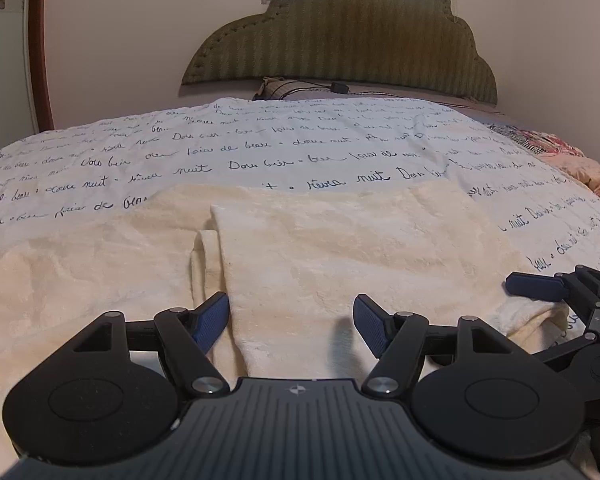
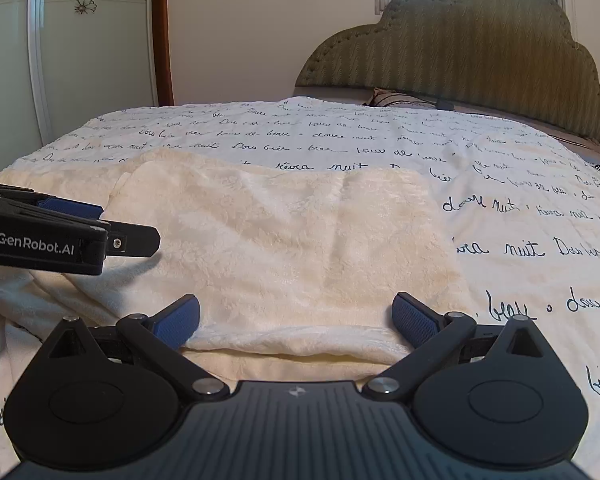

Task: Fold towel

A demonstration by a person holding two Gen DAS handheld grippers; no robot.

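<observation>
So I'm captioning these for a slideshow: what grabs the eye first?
The cream towel lies partly folded on a white blanket covered in dark handwritten script. Both grippers, left and right, sit open at its near edge, beneath a cloud-shaped green headboard.

The towel (image 1: 320, 248) lies on the blanket (image 1: 260, 148), at the near side of the bed. A folded layer covers its right part. The left gripper (image 1: 291, 322) stands at the near edge, the right gripper (image 2: 296, 318) just right of it. The pillow (image 1: 284, 88) and headboard (image 1: 340, 40) are far behind.
</observation>
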